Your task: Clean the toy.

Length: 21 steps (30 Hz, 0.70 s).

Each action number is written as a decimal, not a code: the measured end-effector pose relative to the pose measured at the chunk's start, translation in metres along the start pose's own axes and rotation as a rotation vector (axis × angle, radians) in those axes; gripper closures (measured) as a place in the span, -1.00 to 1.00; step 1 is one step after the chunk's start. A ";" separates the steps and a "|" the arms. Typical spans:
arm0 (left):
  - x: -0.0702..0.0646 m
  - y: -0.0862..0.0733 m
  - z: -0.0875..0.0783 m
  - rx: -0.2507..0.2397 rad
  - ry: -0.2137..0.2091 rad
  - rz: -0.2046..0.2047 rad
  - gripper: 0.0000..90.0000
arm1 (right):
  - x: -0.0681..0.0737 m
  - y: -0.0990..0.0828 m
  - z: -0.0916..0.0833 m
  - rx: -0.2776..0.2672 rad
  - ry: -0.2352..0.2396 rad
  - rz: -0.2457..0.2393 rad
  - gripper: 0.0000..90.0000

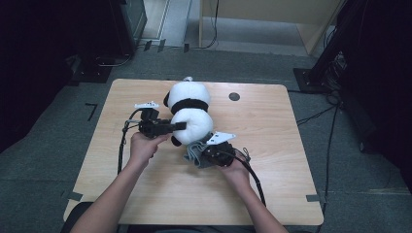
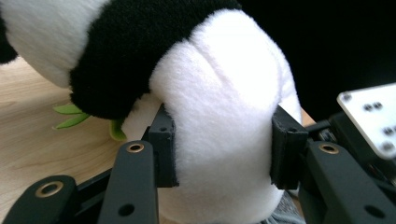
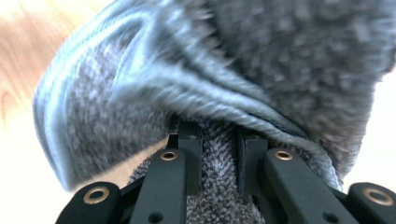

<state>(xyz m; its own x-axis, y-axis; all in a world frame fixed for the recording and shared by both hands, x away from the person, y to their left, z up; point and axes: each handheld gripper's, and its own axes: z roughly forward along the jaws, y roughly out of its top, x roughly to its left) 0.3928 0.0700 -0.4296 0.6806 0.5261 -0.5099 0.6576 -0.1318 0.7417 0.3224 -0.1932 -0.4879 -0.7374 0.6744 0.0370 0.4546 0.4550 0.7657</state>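
Plush panda [image 1: 188, 112] laid on the wooden counter [image 1: 272, 145], its white lower body clamped by the left gripper [image 1: 180, 126] fingers [image 2: 163, 144], grey knitted cloth [image 1: 195, 154] at the panda's near end pinched tight by the right gripper [image 1: 210, 151] fingers [image 3: 250, 158].

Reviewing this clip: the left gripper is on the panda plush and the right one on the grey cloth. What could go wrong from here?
The left gripper squeezes only soft plush on the panda, so the toy could slip or roll free. The right gripper pinches just a narrow fold of the grey cloth, which may pull out under tension. Cloth and panda touch, so tugging one could drag the other.
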 end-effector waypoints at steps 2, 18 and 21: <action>0.001 0.000 0.000 -0.001 -0.010 -0.009 0.21 | -0.004 0.000 -0.002 -0.006 -0.011 0.007 0.71; 0.000 -0.004 0.001 0.047 -0.062 -0.002 0.19 | -0.061 -0.014 -0.032 -0.060 -0.141 0.219 0.71; 0.001 -0.006 0.002 0.055 -0.043 0.018 0.19 | -0.069 -0.012 -0.044 -0.088 -0.155 0.248 0.71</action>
<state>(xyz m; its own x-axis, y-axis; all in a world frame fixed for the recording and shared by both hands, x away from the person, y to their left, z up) 0.3902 0.0696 -0.4351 0.7050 0.4871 -0.5155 0.6608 -0.1872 0.7268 0.3463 -0.2708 -0.4714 -0.5209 0.8426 0.1366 0.5615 0.2178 0.7983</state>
